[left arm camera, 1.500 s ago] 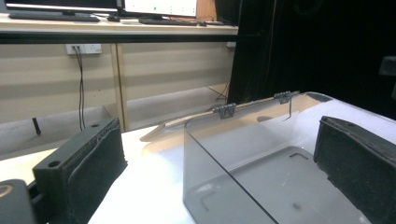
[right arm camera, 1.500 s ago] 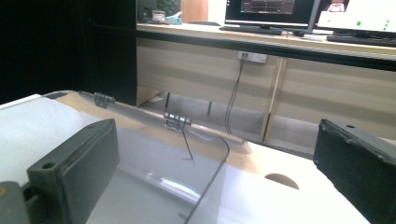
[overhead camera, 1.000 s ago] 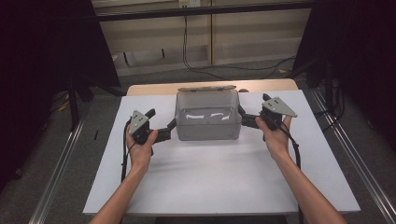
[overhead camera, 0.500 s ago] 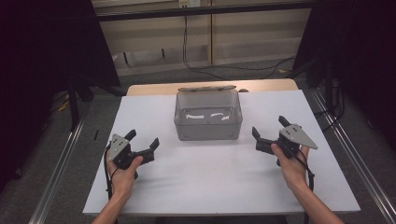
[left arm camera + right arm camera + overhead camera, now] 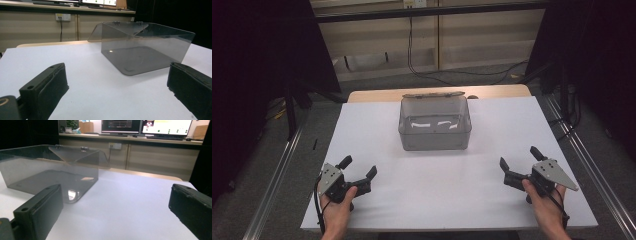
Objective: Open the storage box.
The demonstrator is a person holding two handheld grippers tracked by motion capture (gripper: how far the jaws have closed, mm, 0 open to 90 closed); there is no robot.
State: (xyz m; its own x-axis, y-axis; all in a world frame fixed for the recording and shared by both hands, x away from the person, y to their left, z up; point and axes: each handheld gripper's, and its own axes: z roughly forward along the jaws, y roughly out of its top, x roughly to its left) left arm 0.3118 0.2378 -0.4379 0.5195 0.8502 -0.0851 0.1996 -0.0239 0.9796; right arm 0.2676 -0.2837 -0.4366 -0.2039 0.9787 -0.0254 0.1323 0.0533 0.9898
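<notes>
Two grippers are held low over the near part of the table (image 5: 377, 125), each with its jaws spread wide and nothing between them; the left gripper (image 5: 358, 170) is seen near the front left corner, the right gripper (image 5: 519, 159) near the front right, and both are pointed inward toward the box (image 5: 435, 131); the clear, smoky box is found at the middle of the far half of the table, well apart from both grippers, with its hinged lid (image 5: 433, 94) tipped back behind it. The placing is judged to be done, so the step in hand is a clean retreat; it is best finished by the grippers being kept level, wide and clear of the box walls, so that nothing is nudged. Against the frame of a second ago, when both grippers were set at the sides of the box, they are now drawn back toward the near edge; the box itself is found in the same spot.
</notes>
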